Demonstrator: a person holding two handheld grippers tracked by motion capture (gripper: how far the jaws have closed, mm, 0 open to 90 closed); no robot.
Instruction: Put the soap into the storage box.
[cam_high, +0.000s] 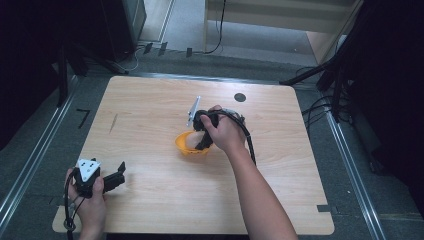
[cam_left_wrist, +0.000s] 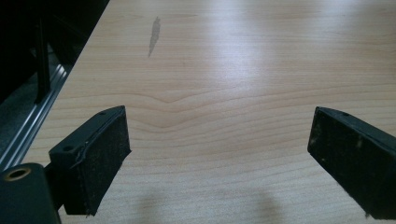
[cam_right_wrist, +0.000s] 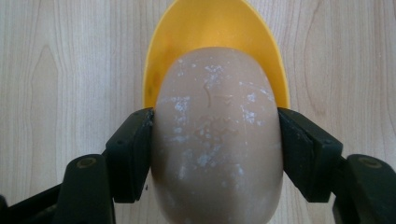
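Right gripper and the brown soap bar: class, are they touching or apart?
Touching. The right gripper view shows the right gripper with both black jaws pressed against the sides of the brown soap bar, above the yellow dish.

The desk (cam_high: 150, 200) is pale wood with fine grain lines, one wavy grain band, and a short grey smear (cam_left_wrist: 153, 35) near its left side. A small round dark spot (cam_high: 240, 97) sits toward its far edge. The dish (cam_right_wrist: 210, 28) is bright yellow-orange. The bar of soap (cam_right_wrist: 217, 140) is dull pinkish tan, flecked with white powdery specks. The right gripper (cam_right_wrist: 215, 154) is black, with matt black pads. The left gripper (cam_left_wrist: 219, 154) is black too, its pads speckled with pale dust, and it carries a light grey plate (cam_high: 88, 169) dotted with dark holes. A silvery grey stick (cam_high: 193, 109) lies behind the dish.
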